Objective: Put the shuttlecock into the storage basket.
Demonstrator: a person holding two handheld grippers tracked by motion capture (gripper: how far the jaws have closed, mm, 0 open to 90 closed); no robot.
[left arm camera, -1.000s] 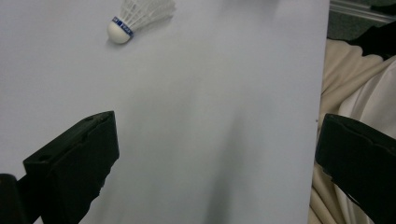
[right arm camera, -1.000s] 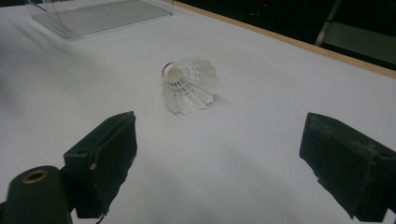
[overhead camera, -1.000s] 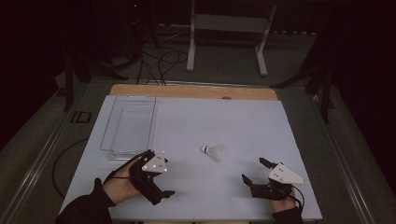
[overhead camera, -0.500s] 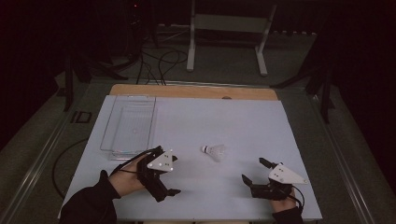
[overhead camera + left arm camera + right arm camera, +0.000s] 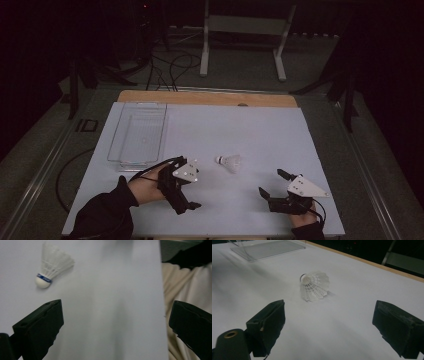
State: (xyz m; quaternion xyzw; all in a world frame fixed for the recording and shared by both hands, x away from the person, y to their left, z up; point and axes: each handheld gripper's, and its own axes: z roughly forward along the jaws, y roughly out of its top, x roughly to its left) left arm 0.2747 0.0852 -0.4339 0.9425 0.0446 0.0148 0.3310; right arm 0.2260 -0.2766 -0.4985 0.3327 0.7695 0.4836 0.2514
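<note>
Dark surroundings close in on a white table (image 5: 250, 135) with a wooden strip (image 5: 205, 98) along its far edge and a metal stand (image 5: 245, 30) on the floor beyond it.

Nearest the work is the left gripper (image 5: 186, 187), held in the person's left hand (image 5: 147, 184) at the near left of the table, just short of the shuttlecock. Its jaws stand wide apart and hold nothing; in the left gripper view they frame bare white tabletop, with pale cloth past the table's edge on one side. The grey three-cornered plate (image 5: 187, 171) on top of it tilts toward the middle of the table.

A white shuttlecock (image 5: 229, 162) lies on its side on the tabletop, near the left gripper and apart from it. In the left gripper view the shuttlecock (image 5: 51, 265) sits beyond one jaw, outside the gap between the two, its rounded cork end with a blue band pointing back toward the gripper and its feathers fanning away.

Farther out, at the near right of the table, the right gripper (image 5: 272, 189) rests low over the surface, well apart from the shuttlecock. Its jaws are also spread wide and empty. In the right gripper view the shuttlecock (image 5: 314, 286) lies ahead, between the lines of the two jaws but some way off, feathers turned toward the camera.

At the far left of the table stands a clear plastic tray (image 5: 120, 150), empty, well apart from the shuttlecock.
</note>
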